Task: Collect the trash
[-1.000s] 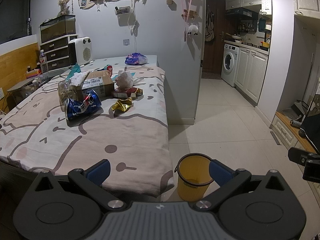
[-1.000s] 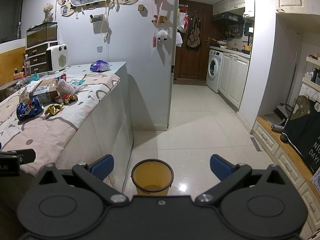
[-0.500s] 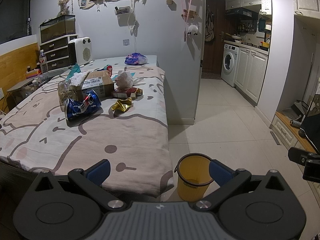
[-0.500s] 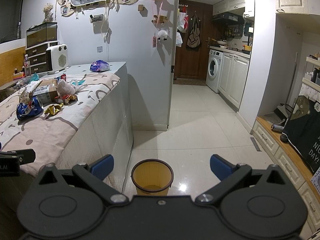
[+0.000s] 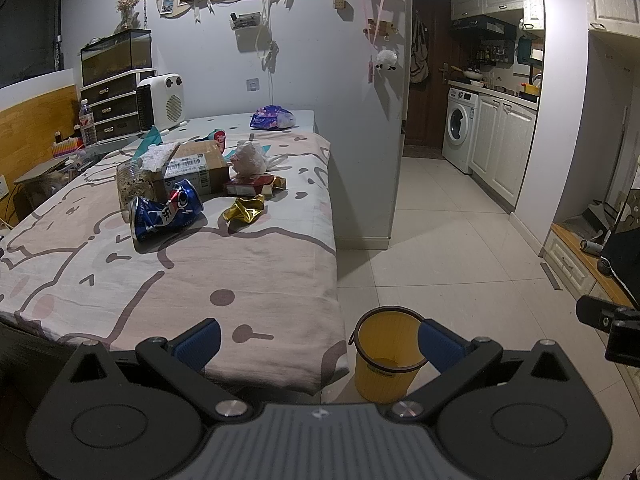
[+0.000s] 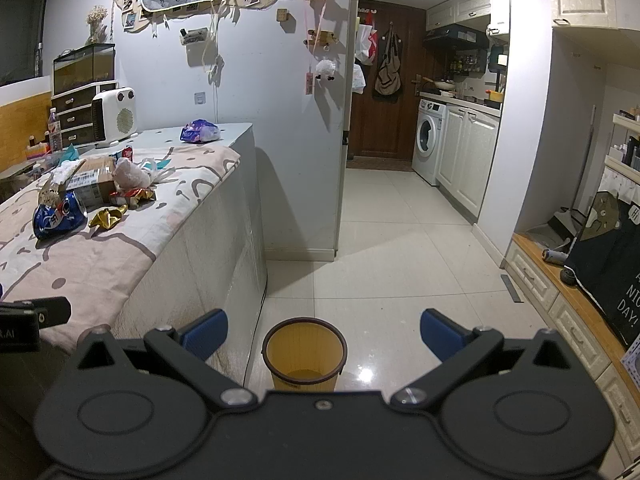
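Both tools idle, nothing collected yet as far as I can judge. Left tool (image 5: 318, 342) has its blue pads spread wide, nothing between them; right tool (image 6: 324, 330) likewise spread and empty.

Trash sits in a cluster in the left-centre of the left wrist view, on the worktop (image 5: 248, 280) under a patterned cloth: crushed blue can (image 5: 166, 214) nearest me, gold foil wrapper (image 5: 245, 211) just right of it, red-and-gold packet (image 5: 254, 186) behind that, white crumpled bag (image 5: 250, 158) further back, cardboard box (image 5: 196, 168) with a shipping label, and a clear jar (image 5: 134, 186) at the box's left side. A purple pouch (image 5: 272, 118) lies well apart on the bare far end.

Plan for first pick: my judgement is the can or the foil, as they are closest and clear of the pile. I would bring the left tool in low over the cloth, straddle the can across its crushed waist, and close firmly but without dragging the cloth. The foil is light and may spring out; pinch at its thickest fold.

Containers: yellow bin (image 6: 305, 354) stands on the floor at the worktop's near corner, at lower centre in the right view. Its interior looks empty. Box contents: white crumpled material shows at its left top; the rest cannot be made out.
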The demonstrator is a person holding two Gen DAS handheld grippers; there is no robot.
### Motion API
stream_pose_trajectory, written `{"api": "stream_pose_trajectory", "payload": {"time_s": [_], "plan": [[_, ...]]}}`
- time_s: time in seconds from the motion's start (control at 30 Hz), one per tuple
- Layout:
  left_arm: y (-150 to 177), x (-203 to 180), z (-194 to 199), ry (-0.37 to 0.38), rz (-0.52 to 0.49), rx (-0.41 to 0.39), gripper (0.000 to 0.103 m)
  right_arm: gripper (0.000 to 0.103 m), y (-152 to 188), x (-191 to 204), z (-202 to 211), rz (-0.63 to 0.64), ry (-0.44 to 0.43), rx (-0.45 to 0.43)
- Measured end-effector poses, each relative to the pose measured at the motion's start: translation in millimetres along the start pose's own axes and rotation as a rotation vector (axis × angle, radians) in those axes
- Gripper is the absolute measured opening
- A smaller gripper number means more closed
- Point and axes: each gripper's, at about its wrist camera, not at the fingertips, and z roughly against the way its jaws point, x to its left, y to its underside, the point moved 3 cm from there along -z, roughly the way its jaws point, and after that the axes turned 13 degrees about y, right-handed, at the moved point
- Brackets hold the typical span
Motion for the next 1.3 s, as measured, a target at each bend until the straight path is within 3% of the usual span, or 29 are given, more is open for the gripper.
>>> {"api": "stream_pose_trajectory", "payload": {"time_s": [0.77,1.3], "plan": [[6.3,5.3,-13.1,-0.001,0.01,0.027,0.103,0.103,10.6,2.4,-5.5,-0.004,-0.005,0.03],[-3.7,39.4,-56.2,-0.055,0.052,0.05,0.103,0.103,13.3,14.8,-59.9,-0.034,-0.033,0.088]]}}
